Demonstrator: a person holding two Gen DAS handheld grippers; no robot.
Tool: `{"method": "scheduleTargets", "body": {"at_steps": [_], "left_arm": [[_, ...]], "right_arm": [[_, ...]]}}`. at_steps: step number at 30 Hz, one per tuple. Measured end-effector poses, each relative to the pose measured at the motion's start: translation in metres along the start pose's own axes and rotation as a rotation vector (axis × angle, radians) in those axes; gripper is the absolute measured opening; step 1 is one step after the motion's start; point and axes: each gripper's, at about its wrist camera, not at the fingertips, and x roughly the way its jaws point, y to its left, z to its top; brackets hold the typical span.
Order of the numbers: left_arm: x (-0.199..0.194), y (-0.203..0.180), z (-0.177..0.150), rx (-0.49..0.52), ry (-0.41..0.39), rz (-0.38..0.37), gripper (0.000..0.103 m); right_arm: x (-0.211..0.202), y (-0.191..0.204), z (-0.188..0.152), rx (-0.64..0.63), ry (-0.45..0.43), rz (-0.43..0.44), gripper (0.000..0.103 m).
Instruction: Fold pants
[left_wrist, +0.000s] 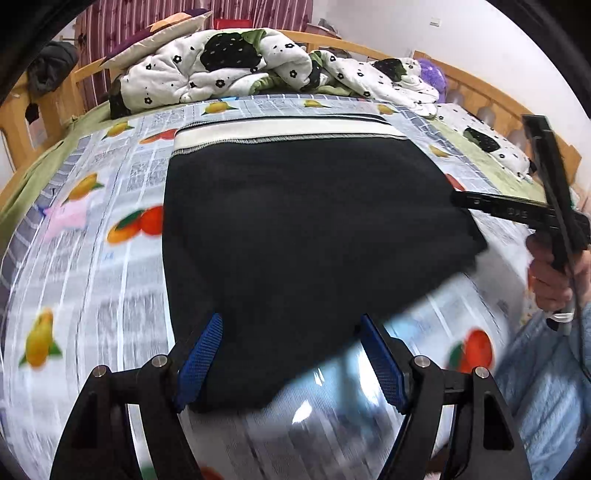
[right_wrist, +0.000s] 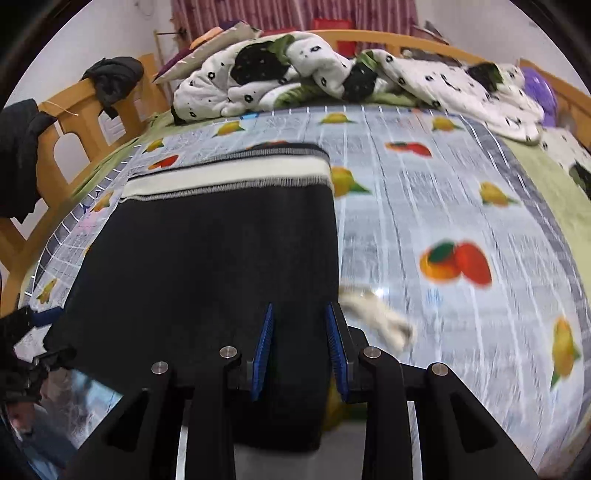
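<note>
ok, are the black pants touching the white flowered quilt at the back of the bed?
Apart. The left wrist view shows a strip of fruit-print sheet between the pants and the quilt.

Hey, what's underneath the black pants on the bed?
The black pants lie on a fruit-print sheet, which shows all around them. Whatever lies directly beneath the fabric is covered.

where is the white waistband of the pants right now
The waistband is at the far edge of the folded black pants, lying on the fruit-print sheet just short of the crumpled floral quilt, in both wrist views.
</note>
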Motion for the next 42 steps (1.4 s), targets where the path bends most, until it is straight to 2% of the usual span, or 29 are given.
{"method": "scheduleTargets", "body": {"at_steps": [6,8,10,12,15,17,18,19,21,24,25,26,28,31,32,34,36,38,40,42], "left_arm": [[-0.029,-0.001,-0.022,0.072,-0.033,0.132,0.072],[-0.028,0.005,-0.026,0.073,0.000,0.151,0.065],[-0.024,0.007,-0.031,0.091,0.024,0.212,0.058],[-0.016,0.005,-0.034,0.153,0.046,0.314,0.056],[-0.006,-0.004,-0.033,0.215,0.053,0.393,0.056],[-0.002,-0.010,-0.029,0.232,0.037,0.387,0.050],[0.002,-0.013,-0.027,0.238,0.037,0.375,0.036],[0.002,-0.016,-0.027,0.228,0.038,0.367,0.027],[-0.004,-0.007,-0.020,0.133,-0.004,0.319,0.017],[-0.016,0.024,-0.017,-0.073,-0.046,0.179,0.014],[-0.010,0.032,-0.021,-0.108,-0.009,0.172,0.013],[-0.005,0.034,-0.025,-0.100,0.020,0.195,0.012],[-0.006,0.031,-0.032,-0.083,0.000,0.199,0.013],[-0.015,0.028,-0.035,-0.102,0.004,0.153,0.014],[-0.019,0.027,-0.038,-0.093,-0.004,0.148,0.017],[-0.024,0.019,-0.041,-0.040,-0.018,0.144,0.034],[-0.025,0.011,-0.042,0.014,-0.025,0.176,0.049],[-0.024,0.004,-0.040,0.059,-0.047,0.223,0.050],[-0.017,0.000,-0.038,0.092,-0.037,0.276,0.050],[-0.006,-0.004,-0.037,0.144,-0.027,0.361,0.050]], "right_arm": [[-0.023,0.009,-0.022,-0.027,-0.020,0.003,0.029],[-0.032,0.006,-0.025,-0.003,-0.040,0.023,0.029],[-0.038,0.004,-0.025,0.008,-0.053,0.033,0.029],[-0.041,0.003,-0.024,0.008,-0.062,0.033,0.029],[-0.042,0.003,-0.024,0.002,-0.065,0.035,0.029],[-0.041,0.002,-0.024,-0.002,-0.068,0.034,0.029],[-0.041,0.002,-0.023,-0.003,-0.067,0.036,0.029],[-0.040,0.001,-0.023,-0.001,-0.065,0.036,0.029],[-0.038,0.000,-0.023,0.003,-0.058,0.035,0.029],[-0.036,0.000,-0.024,0.002,-0.050,0.027,0.029],[-0.035,0.001,-0.024,0.001,-0.050,0.026,0.029],[-0.035,0.001,-0.025,-0.004,-0.048,0.024,0.029],[-0.032,0.002,-0.026,-0.016,-0.036,0.015,0.029],[-0.029,0.004,-0.028,-0.025,-0.024,0.005,0.029],[-0.030,0.004,-0.028,-0.026,-0.026,0.003,0.029],[-0.032,0.004,-0.027,-0.022,-0.035,0.011,0.029],[-0.034,0.005,-0.026,-0.021,-0.041,0.016,0.029],[-0.035,0.006,-0.025,-0.022,-0.045,0.015,0.029],[-0.035,0.008,-0.026,-0.027,-0.044,0.014,0.029],[-0.035,0.009,-0.026,-0.035,-0.045,0.010,0.029]]}}
